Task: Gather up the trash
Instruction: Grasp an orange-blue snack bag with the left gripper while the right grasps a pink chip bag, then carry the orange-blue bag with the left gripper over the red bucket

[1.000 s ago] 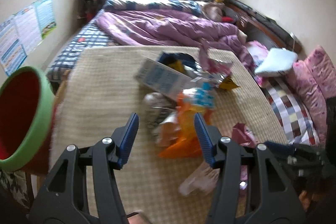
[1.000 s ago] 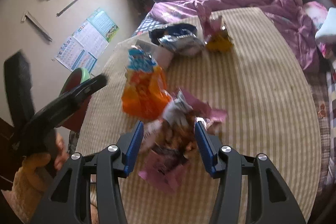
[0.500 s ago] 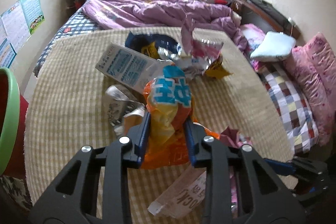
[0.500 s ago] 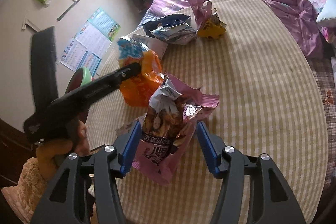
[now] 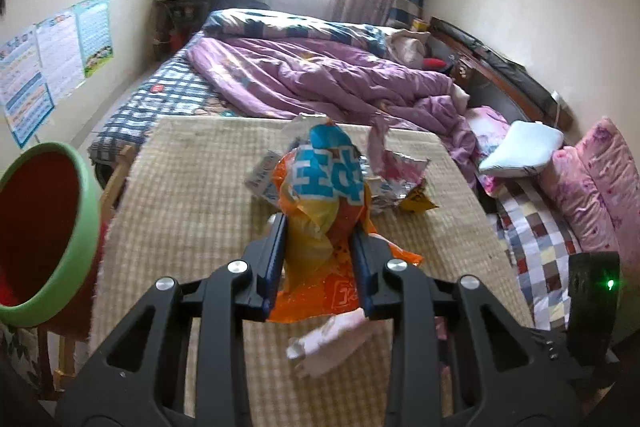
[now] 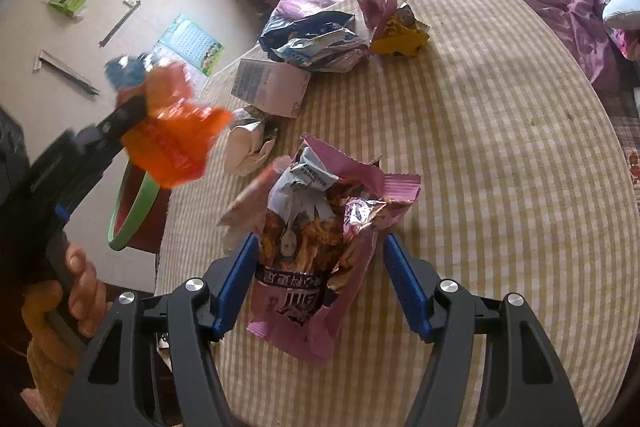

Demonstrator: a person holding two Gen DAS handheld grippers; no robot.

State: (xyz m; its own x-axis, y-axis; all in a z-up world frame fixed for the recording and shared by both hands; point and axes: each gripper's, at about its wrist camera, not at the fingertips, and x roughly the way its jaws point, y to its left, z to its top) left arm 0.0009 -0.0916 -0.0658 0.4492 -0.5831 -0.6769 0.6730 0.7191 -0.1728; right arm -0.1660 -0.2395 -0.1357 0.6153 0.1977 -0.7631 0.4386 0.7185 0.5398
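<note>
My left hand-held gripper (image 5: pixel 320 247) is pinched on the orange snack bag (image 5: pixel 320 211), lifted clear of the checked mat (image 6: pixel 500 187). It is held only by its crumpled middle, so it could slip before reaching the green-rimmed bin (image 5: pixel 48 227) off the mat's left edge. My right hand-held gripper (image 6: pixel 320 279), its jaws just opened wider, stands spread around the pink snack bag (image 6: pixel 320 227) lying mid-mat, without squeezing it. Toward the far edge sit a white carton (image 6: pixel 272 87), a blue wrapper (image 6: pixel 316 39) and a yellow wrapper (image 6: pixel 400 43).
</note>
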